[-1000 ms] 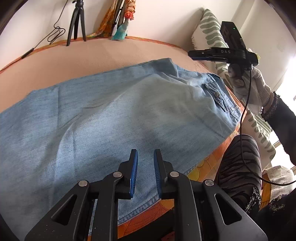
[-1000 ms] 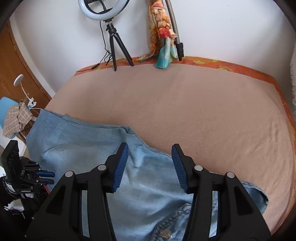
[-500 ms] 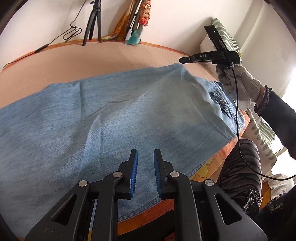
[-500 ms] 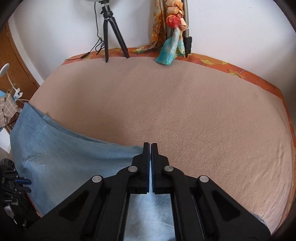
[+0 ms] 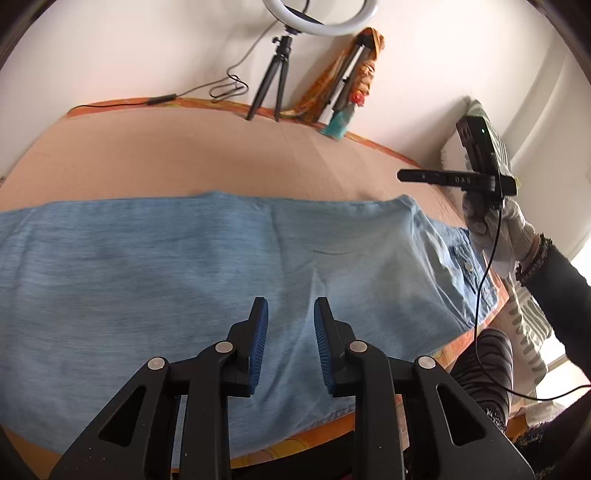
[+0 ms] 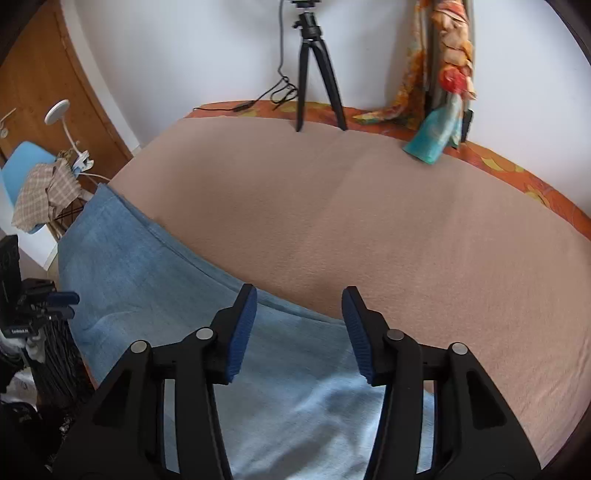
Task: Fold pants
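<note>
Left wrist view: my left gripper (image 5: pixel 287 345) hangs over the near half of the pants (image 5: pixel 192 266), its blue pads a modest gap apart with nothing between them. The pants are light blue denim, spread flat across the front of the bed (image 5: pixel 192 158), which carries a tan blanket; they run from the left edge of the view to the waistband at right, where a pocket button (image 5: pixel 468 266) shows. The near edge of the denim lies along the orange bed border. Farther right I see the right gripper (image 5: pixel 456 179) side-on, held in a white-gloved hand (image 5: pixel 495 225) just above the waist end, cable trailing down. From this angle I cannot tell its opening. At the far wall: ring light (image 5: pixel 320 22) on a tripod (image 5: pixel 271 85), and a patterned scarf (image 5: pixel 354 85).

Right wrist view: my right gripper (image 6: pixel 299 332) stands wide open, empty, poised above the far edge of the pants (image 6: pixel 147 288) where denim meets blanket. The pants stretch away to the left toward the bed's end. The left gripper (image 6: pixel 44 306) appears at the left edge, small, beside the denim. Beyond the bed: a blue chair (image 6: pixel 20 173) draped with a checked cloth (image 6: pixel 44 192), and a wooden door (image 6: pixel 48 85)
</note>
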Available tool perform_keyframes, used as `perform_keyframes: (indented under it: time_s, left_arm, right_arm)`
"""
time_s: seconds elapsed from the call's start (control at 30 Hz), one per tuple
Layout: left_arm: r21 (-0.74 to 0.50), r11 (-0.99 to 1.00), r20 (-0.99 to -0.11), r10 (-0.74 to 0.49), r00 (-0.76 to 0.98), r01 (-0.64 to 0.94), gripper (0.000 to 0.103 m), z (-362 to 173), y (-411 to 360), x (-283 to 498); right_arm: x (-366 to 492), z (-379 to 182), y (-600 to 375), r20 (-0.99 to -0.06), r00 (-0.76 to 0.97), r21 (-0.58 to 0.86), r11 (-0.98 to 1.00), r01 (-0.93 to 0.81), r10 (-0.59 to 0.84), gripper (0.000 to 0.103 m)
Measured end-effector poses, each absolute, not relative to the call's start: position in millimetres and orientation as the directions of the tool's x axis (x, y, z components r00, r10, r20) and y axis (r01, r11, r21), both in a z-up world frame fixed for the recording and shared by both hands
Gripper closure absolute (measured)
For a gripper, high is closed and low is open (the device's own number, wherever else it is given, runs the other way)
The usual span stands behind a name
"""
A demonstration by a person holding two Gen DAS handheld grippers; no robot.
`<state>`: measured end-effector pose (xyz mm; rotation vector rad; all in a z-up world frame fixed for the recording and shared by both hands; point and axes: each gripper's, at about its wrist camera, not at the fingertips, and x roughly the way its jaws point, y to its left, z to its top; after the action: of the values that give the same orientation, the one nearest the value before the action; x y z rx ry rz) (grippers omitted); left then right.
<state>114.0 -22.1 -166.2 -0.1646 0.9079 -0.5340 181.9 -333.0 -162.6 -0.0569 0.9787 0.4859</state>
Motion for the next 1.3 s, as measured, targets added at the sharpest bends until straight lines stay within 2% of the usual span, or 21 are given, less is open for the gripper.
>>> perform_keyframes:
  time_s: [0.27, 0.43, 0.8, 0.83, 0.9, 0.93, 1.17, 1.3]
  left_arm:
    - [-0.369, 0.897, -0.675, -0.439, 0.593, 0.244, 0.078, -145.7, 33.7, 113.6]
    - [-0.373, 0.898, -0.675, -0.435, 0.596, 0.233, 0.078, -148.5, 37.0, 107.6]
    - [-0.431, 0.86, -0.697, -0.509, 0.505, 0.272, 0.078, -182.2, 11.4, 100.4]
    - [-0.438, 0.857, -0.698, -0.514, 0.498, 0.271, 0.078, -185.8, 10.2, 100.4]
    - [-0.449, 0.853, -0.702, -0.521, 0.485, 0.266, 0.078, -192.3, 9.2, 101.3]
    - [-0.452, 0.852, -0.704, -0.523, 0.48, 0.265, 0.078, -194.8, 8.2, 102.4]
    - [-0.463, 0.849, -0.715, -0.527, 0.46, 0.253, 0.078, -206.6, 12.4, 108.3]
    - [-0.473, 0.845, -0.705, -0.532, 0.47, 0.248, 0.078, -204.3, 15.8, 109.6]
  right_arm:
    - [185.5, -181.8, -218.4, -0.813, 0.344, 0.144, 0.735, -0.663, 0.47, 0.051]
    - [190.7, -199.5, -155.1, -0.819, 0.272, 0.149, 0.646, -0.749, 0.505, 0.051]
    - [212.1, -237.1, -88.6, -0.852, 0.194, 0.145, 0.576, -0.804, 0.485, 0.052]
    - [213.3, -236.8, -88.9, -0.853, 0.19, 0.152, 0.58, -0.8, 0.486, 0.055]
    - [212.8, -234.7, -88.2, -0.857, 0.191, 0.155, 0.592, -0.791, 0.479, 0.08]
    - [211.7, -234.0, -89.0, -0.861, 0.195, 0.147, 0.597, -0.789, 0.47, 0.086]
    - [199.3, -228.3, -92.5, -0.872, 0.246, 0.063, 0.594, -0.802, 0.424, 0.1]
    - [193.5, -206.3, -88.0, -0.854, 0.323, -0.021, 0.594, -0.804, 0.408, 0.102]
